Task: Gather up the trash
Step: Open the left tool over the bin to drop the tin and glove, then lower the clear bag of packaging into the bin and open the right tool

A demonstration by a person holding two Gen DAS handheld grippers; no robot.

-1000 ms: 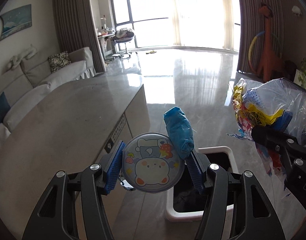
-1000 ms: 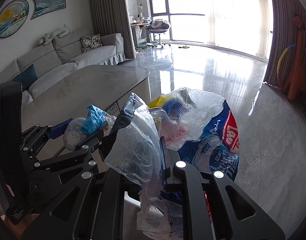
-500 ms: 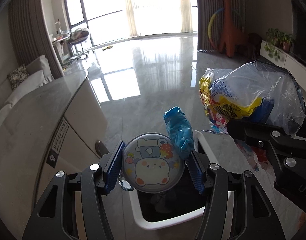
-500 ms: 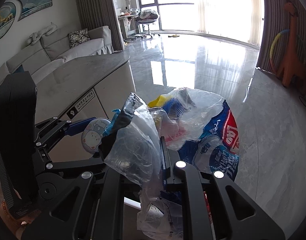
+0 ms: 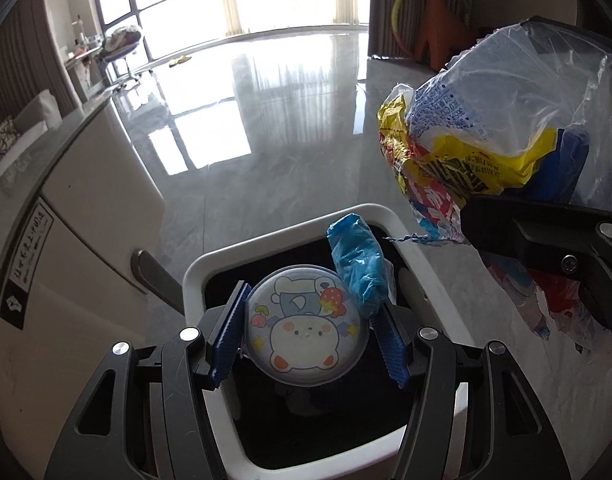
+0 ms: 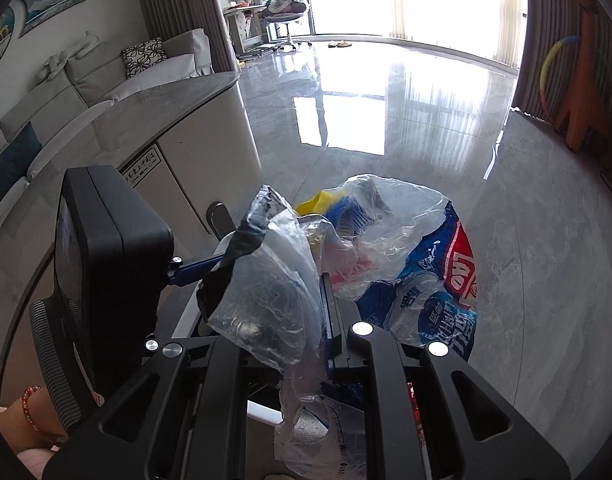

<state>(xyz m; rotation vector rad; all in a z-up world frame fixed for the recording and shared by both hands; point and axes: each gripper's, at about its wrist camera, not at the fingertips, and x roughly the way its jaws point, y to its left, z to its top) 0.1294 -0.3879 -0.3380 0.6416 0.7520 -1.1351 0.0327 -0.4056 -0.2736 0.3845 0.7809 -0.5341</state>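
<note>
Trash bundle (image 6: 346,264) pinched in right tool (image 6: 306,312); left tool (image 5: 306,336) clamps cartoon disc (image 5: 306,338) over bin (image 5: 265,256).

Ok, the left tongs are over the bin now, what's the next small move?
Probably open the left tongs: the round cartoon lid and blue wrapper they clamp hang right above the white bin, so both should drop inside.

My left wrist view looks forward and steeply down along the left claw (image 5: 308,338), close over the white bin (image 5: 426,276) right under its fingers. My right wrist view looks forward along the right claw (image 6: 285,320), tipped less steeply toward the floor (image 6: 526,200). Both share the desk (image 6: 153,120) to their left, the window wall ahead and the bin rim; each sees the other claw.
</note>
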